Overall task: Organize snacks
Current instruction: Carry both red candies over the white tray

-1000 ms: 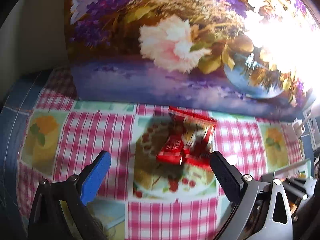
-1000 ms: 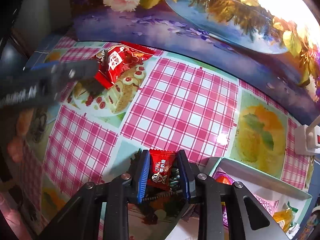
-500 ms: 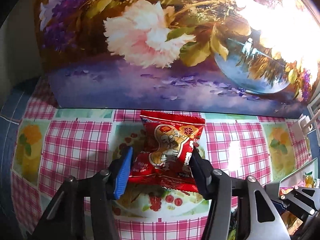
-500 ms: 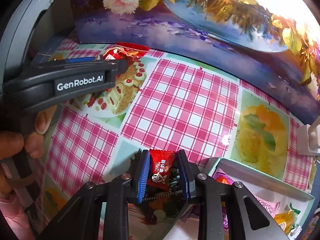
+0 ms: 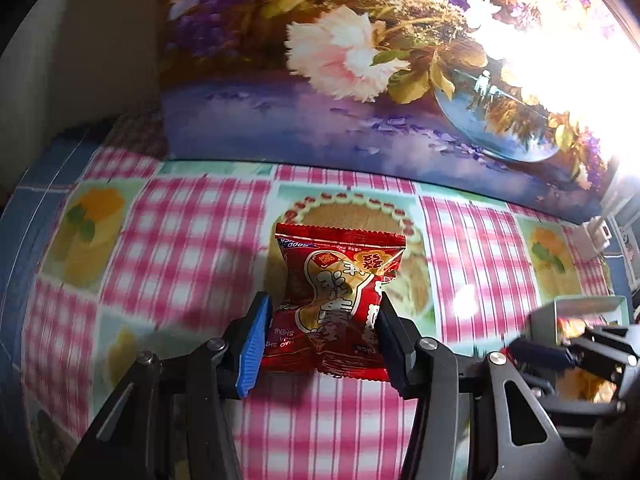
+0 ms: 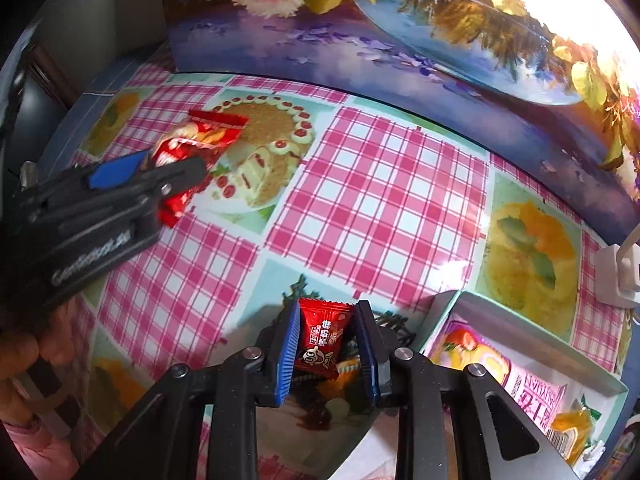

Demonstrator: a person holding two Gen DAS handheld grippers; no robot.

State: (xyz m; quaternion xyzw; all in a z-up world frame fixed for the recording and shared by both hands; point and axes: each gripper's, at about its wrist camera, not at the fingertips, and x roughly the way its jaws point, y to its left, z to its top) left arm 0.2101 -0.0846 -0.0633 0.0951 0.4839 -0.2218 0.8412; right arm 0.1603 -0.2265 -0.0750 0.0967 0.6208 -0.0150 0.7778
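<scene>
A red snack packet [image 5: 340, 280] with a peanut picture is pinched at its waist in my left gripper [image 5: 324, 308]. The jaws are still closing, and both pads press into the wrapper. From the right wrist view, that packet [image 6: 200, 136] and the left gripper [image 6: 160, 168] hang over the cake print at the left. My right gripper [image 6: 326, 312] is shut on a small red candy packet [image 6: 322, 336], close to the left corner of a pale green tray [image 6: 452, 312].
The tray holds a pink packet [image 6: 532, 384] and a yellow snack [image 6: 572, 436]. A tall floral panel [image 5: 360, 120] closes off the back of the checked tablecloth [image 6: 380, 184]. A white plug block [image 6: 616, 276] sits at the right. A hand [image 6: 16, 360] holds the left gripper.
My left gripper went from wide open around the red packet to shut on it and has drawn it nearer. The right gripper still holds its candy.
</scene>
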